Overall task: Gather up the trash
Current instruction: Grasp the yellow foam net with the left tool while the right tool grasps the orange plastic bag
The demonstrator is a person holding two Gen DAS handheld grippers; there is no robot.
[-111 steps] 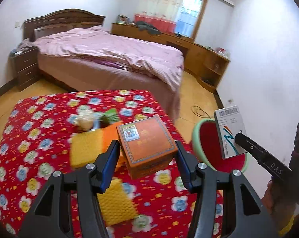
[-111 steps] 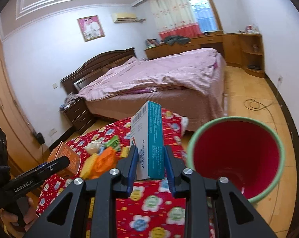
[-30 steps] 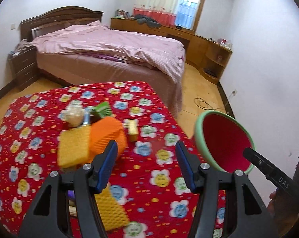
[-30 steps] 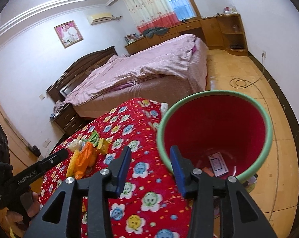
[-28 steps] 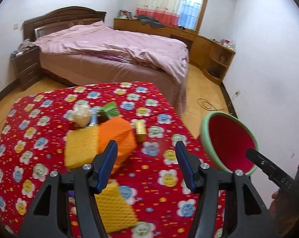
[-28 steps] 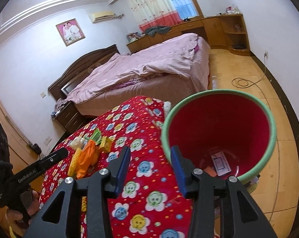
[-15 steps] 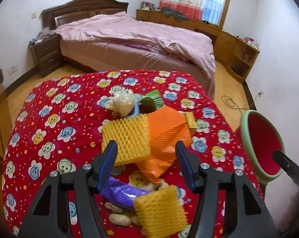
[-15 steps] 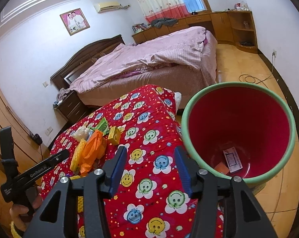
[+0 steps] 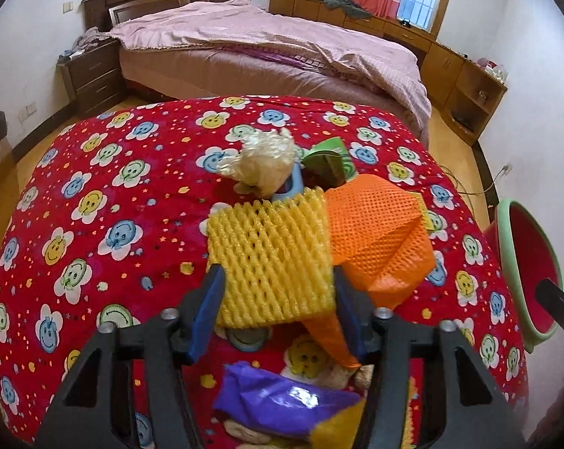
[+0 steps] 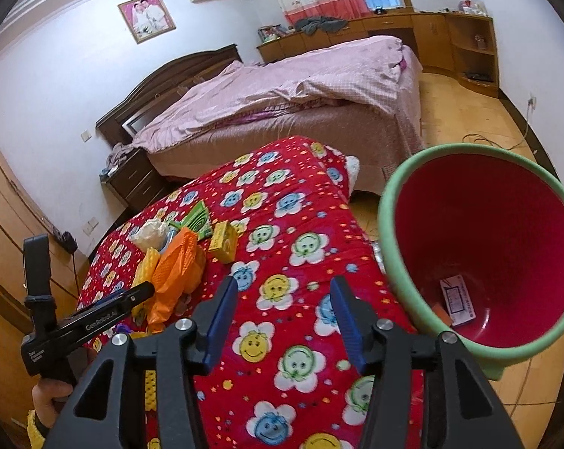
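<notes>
A pile of trash lies on the red flowered tablecloth (image 9: 132, 202). My left gripper (image 9: 276, 299) hangs low over the pile, and its jaws are closing on either side of a yellow foam net (image 9: 270, 254) that shows no squeeze. An orange foam net (image 9: 375, 239) lies against it on the right, and a purple wrapper (image 9: 282, 400) below. Behind are a cream crumpled wad (image 9: 263, 164) and a green packet (image 9: 330, 157). My right gripper (image 10: 282, 314) stands open over bare cloth, with nothing between its fingers. The red bin (image 10: 384, 217) with a green rim holds two boxes (image 10: 457, 301).
A small yellow box (image 10: 223, 241) sits beside the pile. Peanuts lie under the purple wrapper. The bin stands on the floor off the table's right edge. Behind the table are a bed (image 9: 282, 37) with pink covers, a nightstand (image 9: 91, 75) and low cabinets (image 9: 450, 71).
My left gripper came down and forward onto the pile, and its jaws narrowed around the yellow foam net. My right gripper drew away from the bin over the table and opened a little wider.
</notes>
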